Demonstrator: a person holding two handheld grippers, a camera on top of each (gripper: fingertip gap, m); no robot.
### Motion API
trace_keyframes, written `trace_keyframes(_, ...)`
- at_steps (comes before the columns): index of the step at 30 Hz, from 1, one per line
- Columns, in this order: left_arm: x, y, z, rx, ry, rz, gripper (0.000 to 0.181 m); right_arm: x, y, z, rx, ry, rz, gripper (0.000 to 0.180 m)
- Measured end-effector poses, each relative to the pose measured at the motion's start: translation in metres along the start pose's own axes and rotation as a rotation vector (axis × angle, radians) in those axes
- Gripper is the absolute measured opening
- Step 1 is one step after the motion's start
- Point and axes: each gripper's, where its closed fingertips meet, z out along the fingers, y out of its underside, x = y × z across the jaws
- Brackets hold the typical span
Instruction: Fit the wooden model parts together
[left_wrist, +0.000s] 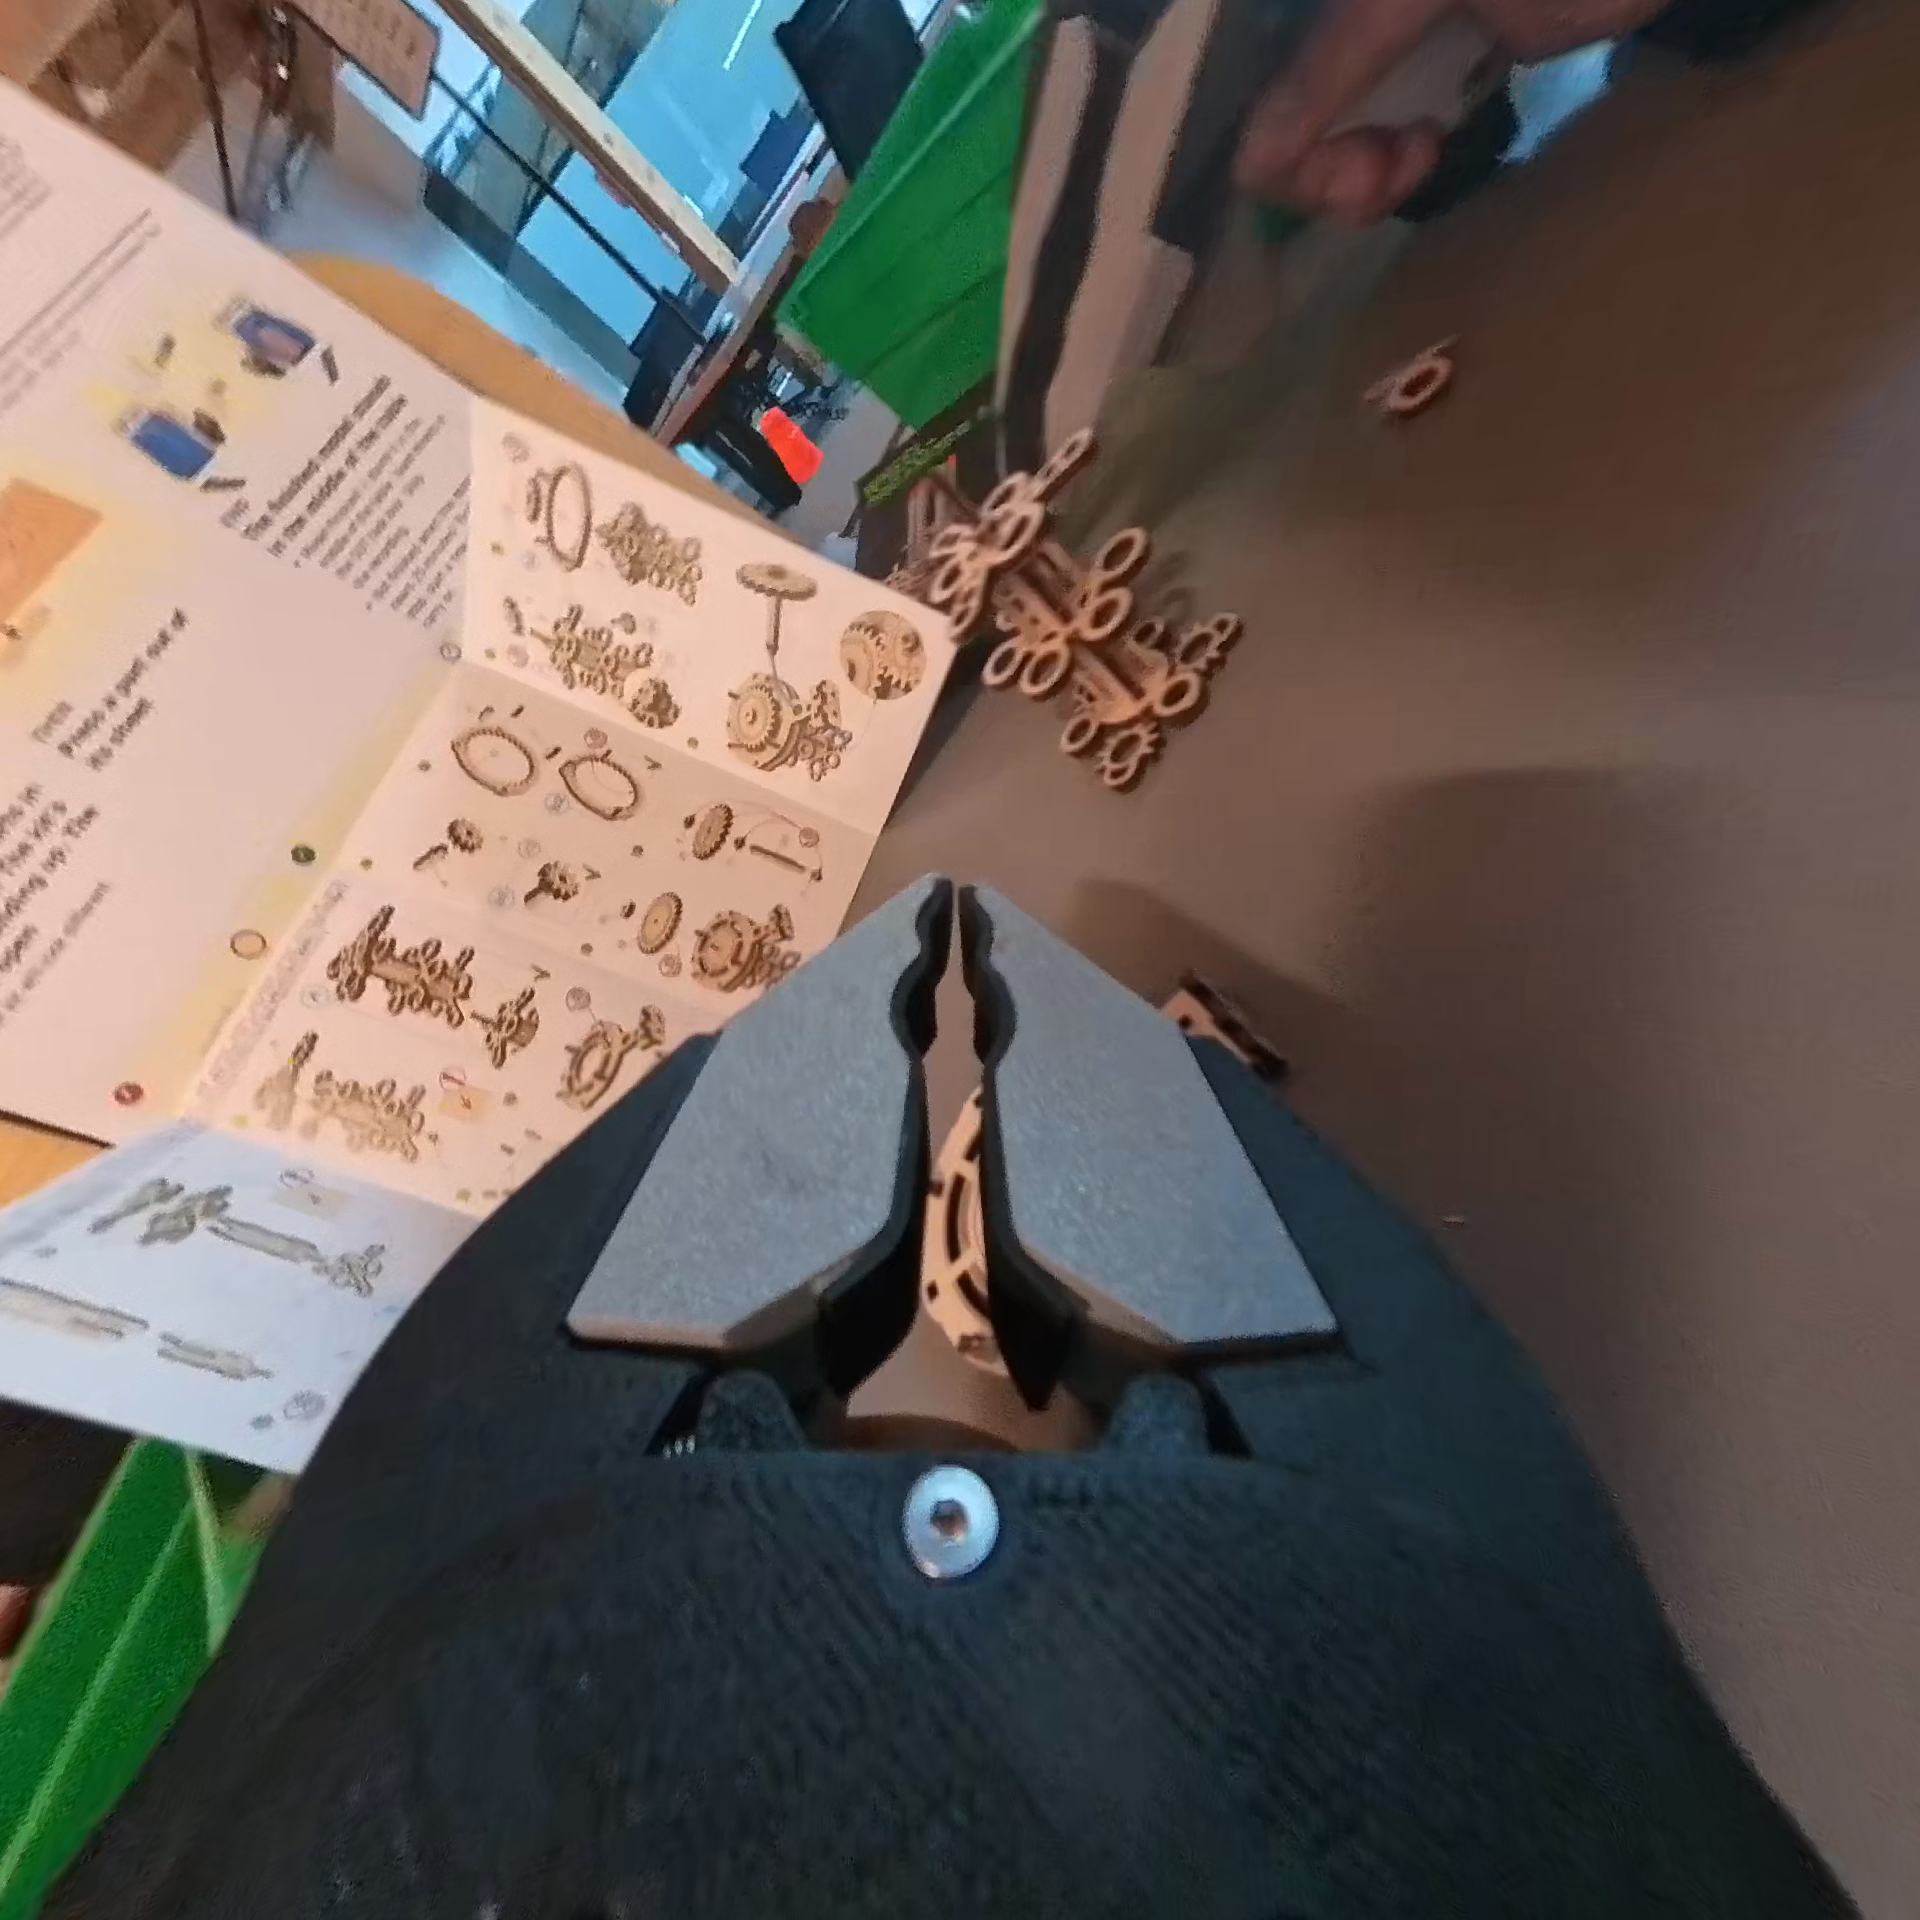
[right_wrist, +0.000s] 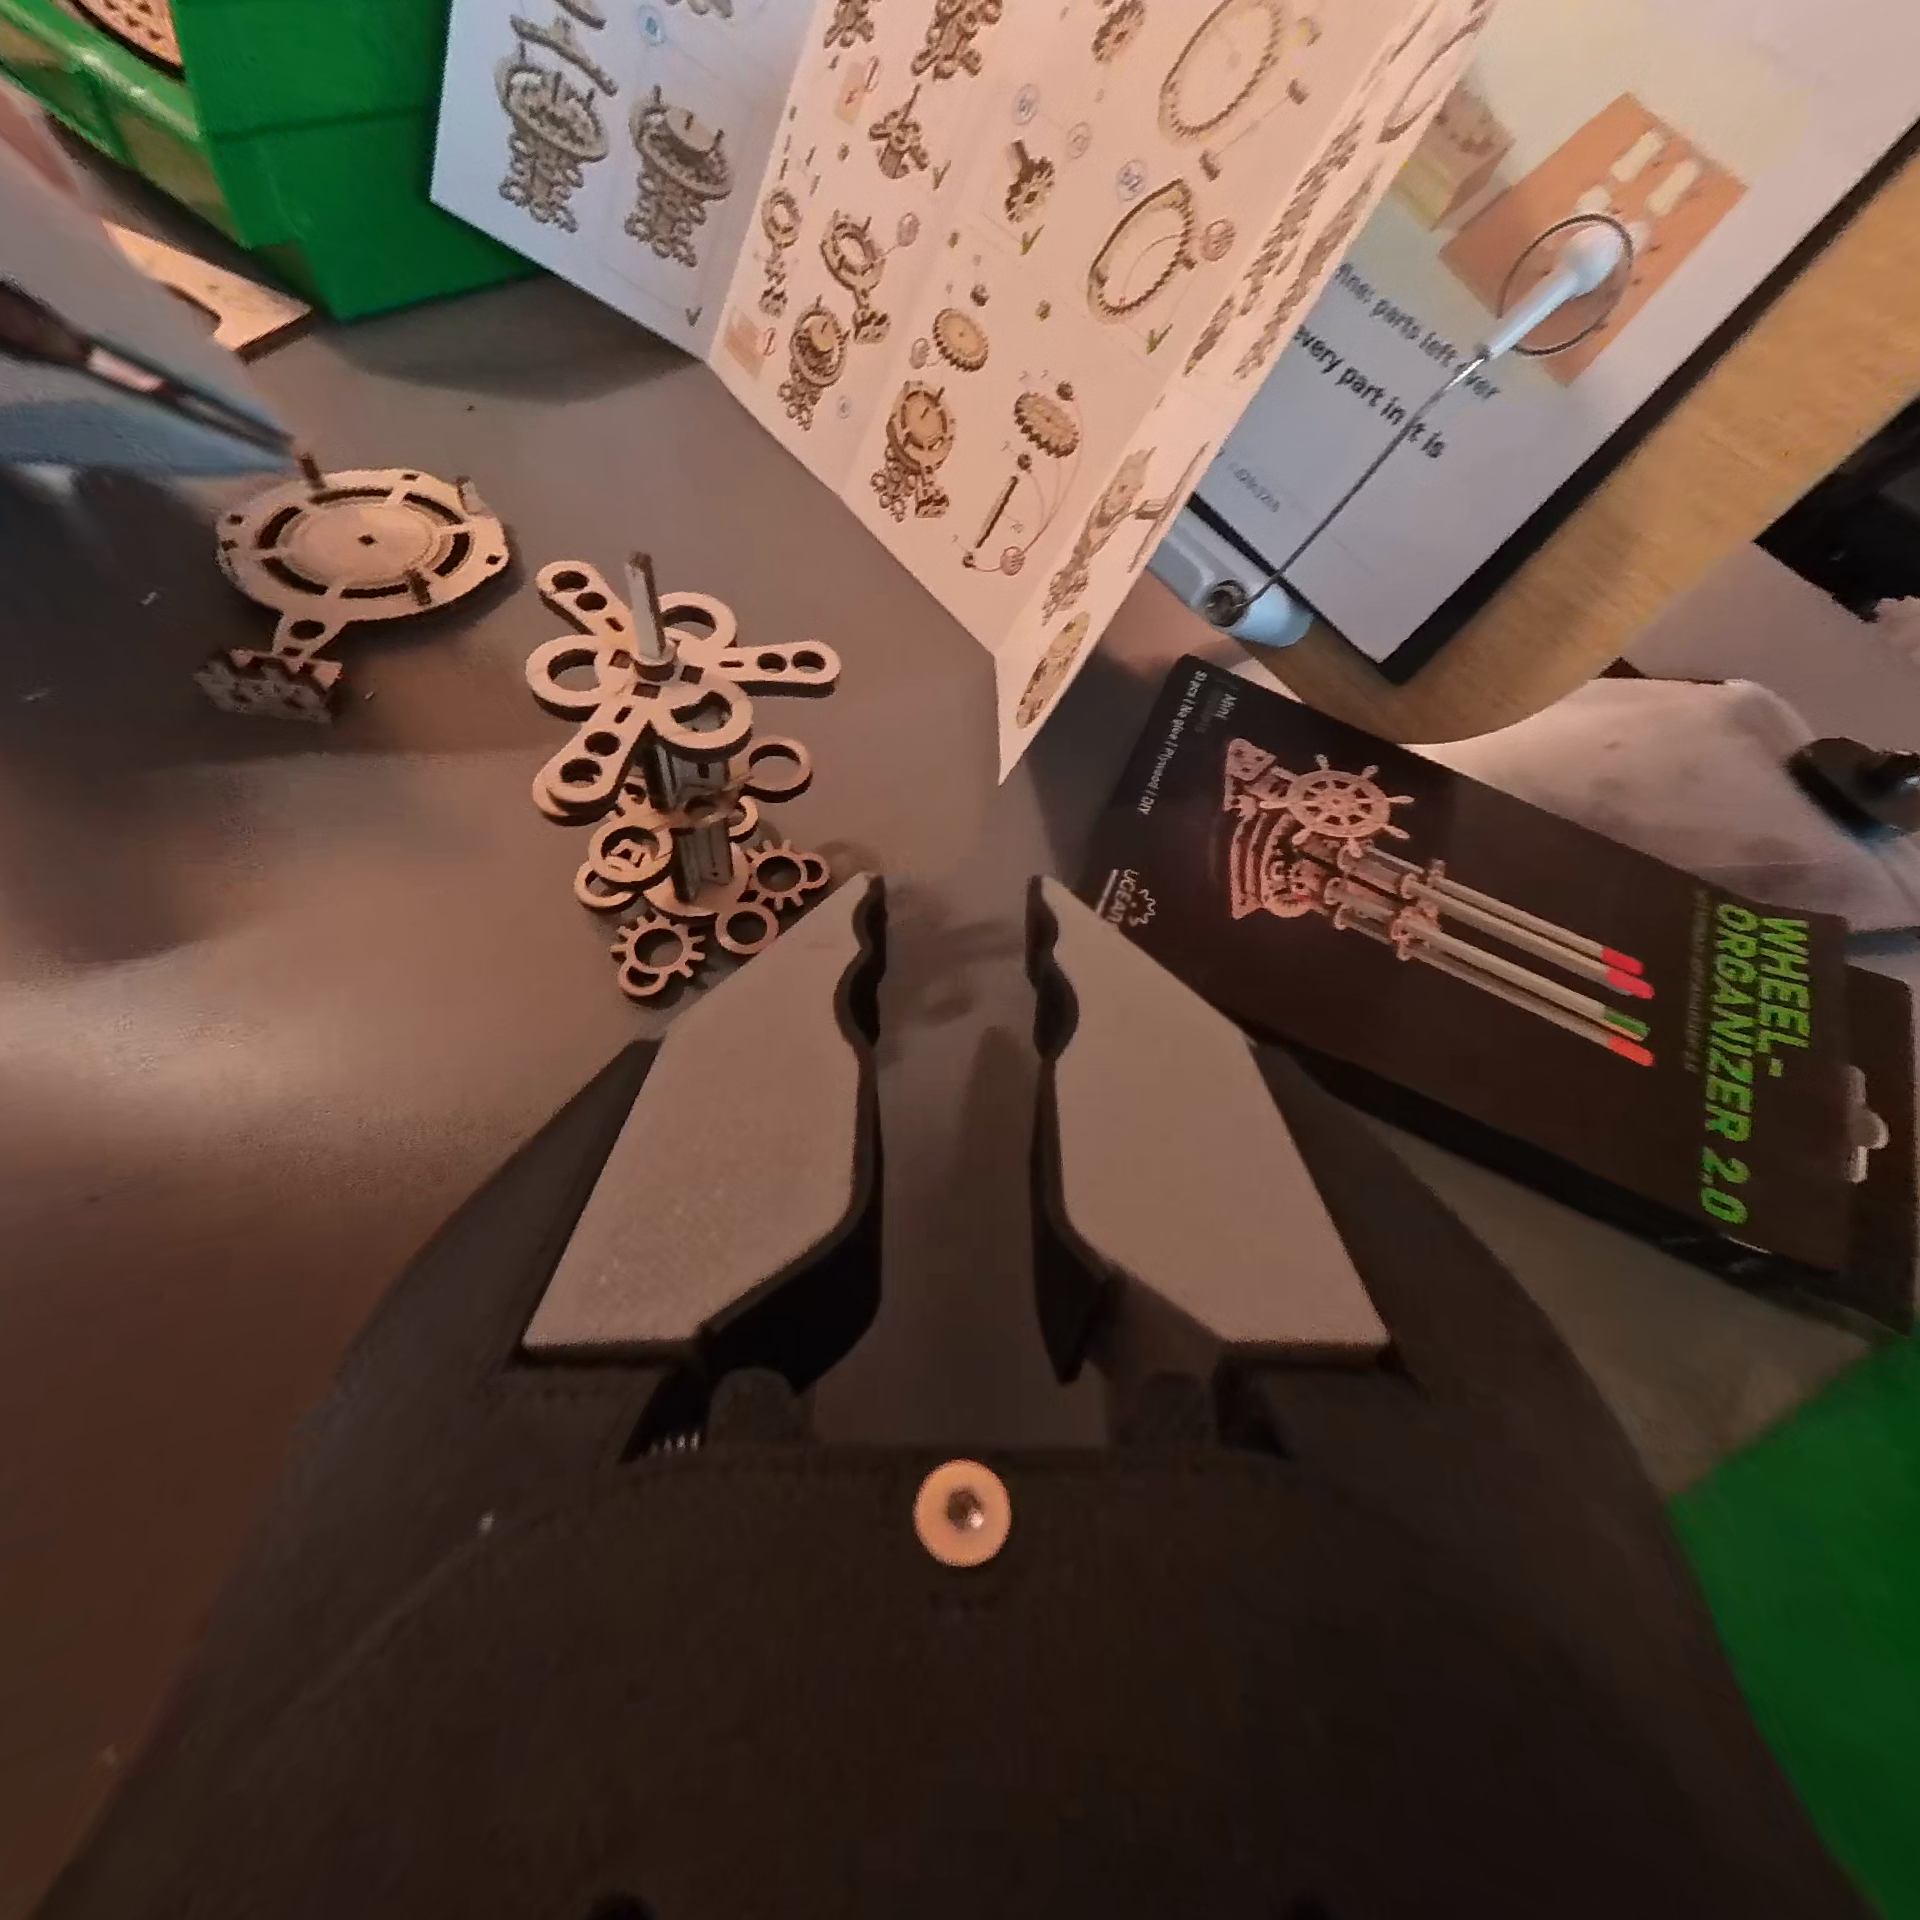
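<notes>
My left tongs (left_wrist: 954, 902) sit with their grey, grainy-faced pads nearly together, only a thin wavy slit between the tips, and nothing is visibly pinched there; below them lies a flat round wooden ring plate (left_wrist: 956, 1247), pale plywood cut with curved slots, seen through the gap. In the right wrist view the same ring plate (right_wrist: 358, 551) rests flat on the matte grey table (right_wrist: 312, 1039), a toothed tab at its lower edge, with a dark pointed tip touching a small peg on its rim.

My right tongs (right_wrist: 956, 914) stand apart, holding nothing, above bare table. Just to their left rises the wooden tower assembly (right_wrist: 675, 758): stacked laser-cut petal and loop shapes on a square upright shaft, small gear-edged discs at its foot. In the left wrist view that assembly (left_wrist: 1081, 634) is blurred.

A folded paper instruction sheet (right_wrist: 987, 312) with printed diagrams stands behind it. A glossy black product box (right_wrist: 1455, 987) lies flat to the right.
</notes>
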Motion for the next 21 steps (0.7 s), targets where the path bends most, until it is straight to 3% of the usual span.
trace_keyframes(12, -0.063, -0.02, -0.008, 0.209, -0.152, -0.379, 0.0, -0.007, -0.007, -0.009, 0.051, -0.038, 0.039, 0.025)
trace_keyframes(16, -0.055, -0.026, -0.015, 0.217, -0.12, -0.376, 0.0, -0.008, -0.013, -0.009, 0.076, -0.035, 0.04, 0.026)
trace_keyframes(21, -0.049, -0.033, -0.022, 0.233, -0.161, -0.227, 0.0, 0.003, -0.017, -0.008, 0.102, 0.023, 0.044, 0.025)
